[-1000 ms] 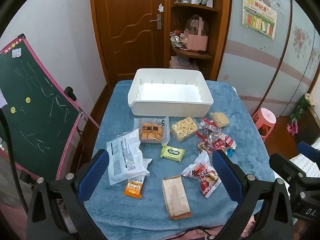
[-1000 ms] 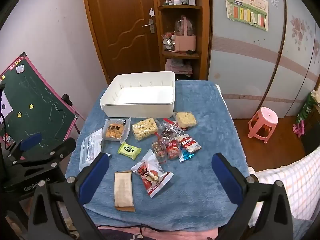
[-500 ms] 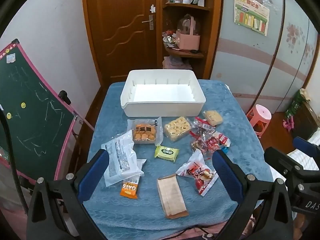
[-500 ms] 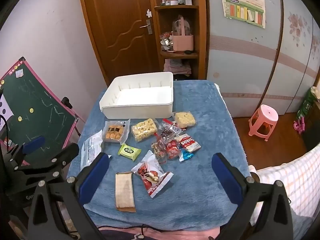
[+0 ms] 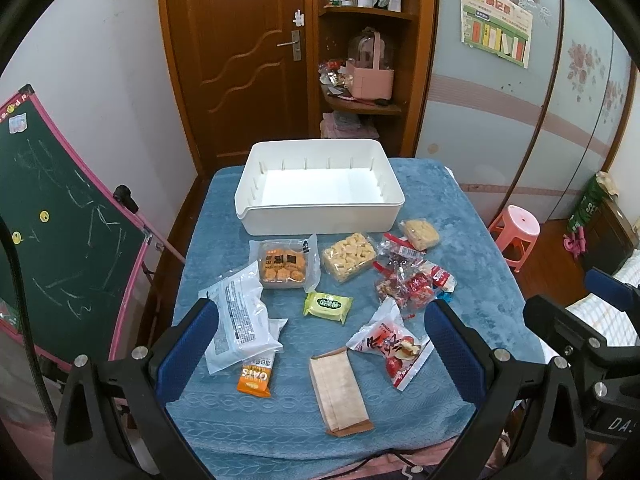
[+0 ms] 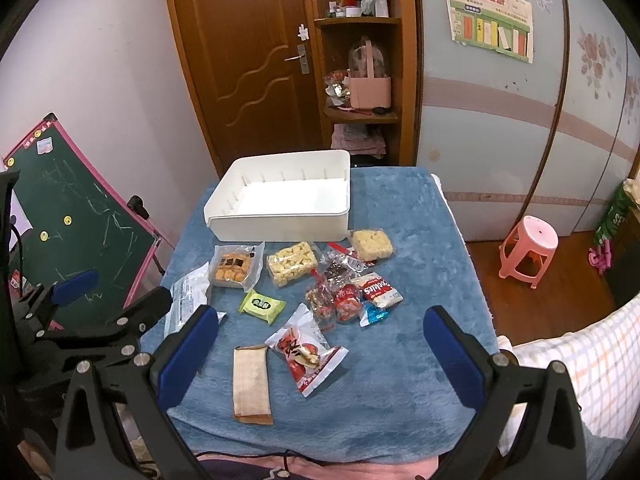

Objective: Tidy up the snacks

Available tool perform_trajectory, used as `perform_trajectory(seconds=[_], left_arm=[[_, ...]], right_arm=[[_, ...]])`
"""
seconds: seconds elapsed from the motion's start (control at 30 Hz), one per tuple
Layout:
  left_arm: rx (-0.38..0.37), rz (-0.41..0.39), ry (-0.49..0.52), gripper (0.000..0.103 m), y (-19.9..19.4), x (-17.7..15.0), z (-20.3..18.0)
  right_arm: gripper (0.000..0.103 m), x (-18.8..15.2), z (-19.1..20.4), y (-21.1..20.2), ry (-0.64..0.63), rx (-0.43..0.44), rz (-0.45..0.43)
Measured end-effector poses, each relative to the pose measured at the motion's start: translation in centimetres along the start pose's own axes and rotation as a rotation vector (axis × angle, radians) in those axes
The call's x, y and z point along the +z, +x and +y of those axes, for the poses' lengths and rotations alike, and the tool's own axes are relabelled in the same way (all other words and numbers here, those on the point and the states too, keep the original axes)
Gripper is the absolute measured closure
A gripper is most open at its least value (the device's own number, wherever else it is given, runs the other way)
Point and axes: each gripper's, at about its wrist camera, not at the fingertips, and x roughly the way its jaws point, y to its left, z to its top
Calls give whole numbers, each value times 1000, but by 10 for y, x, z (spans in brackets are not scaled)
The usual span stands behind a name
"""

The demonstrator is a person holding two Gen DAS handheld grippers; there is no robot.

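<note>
An empty white bin [image 5: 320,208] [image 6: 280,220] sits at the far end of the blue-covered table [image 5: 460,216]. In front of it lie several snack packs: an orange cracker tray [image 5: 282,266], a yellow puff pack [image 5: 349,256], a green pack [image 5: 328,303], a red-and-white bag [image 5: 390,346] [image 6: 306,350], a brown flat pack [image 5: 340,392] [image 6: 250,384], a white pouch [image 5: 240,320], an orange bar [image 5: 255,376] and red candy wrappers [image 5: 404,280]. My left gripper [image 5: 320,354] and right gripper [image 6: 320,354] both hover open above the table's near edge, holding nothing.
A green chalkboard [image 5: 52,236] with a pink frame leans left of the table. A wooden door [image 5: 240,52] and corner shelf [image 5: 368,96] stand behind. A pink stool [image 5: 518,232] is on the floor to the right, beside a checked bedcover [image 6: 592,364].
Both grippers have drawn back and risen slightly, so the table and snacks sit a little lower and farther in view. Nothing on the table has moved.
</note>
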Motion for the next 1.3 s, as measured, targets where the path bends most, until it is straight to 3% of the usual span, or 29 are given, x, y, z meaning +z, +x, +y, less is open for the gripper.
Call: perform_trajectory(seconds=[1.3], left_arm=[[8, -3, 0, 0, -3, -6, 4]], right_arm=[[0, 2, 5, 5, -27, 18, -12]])
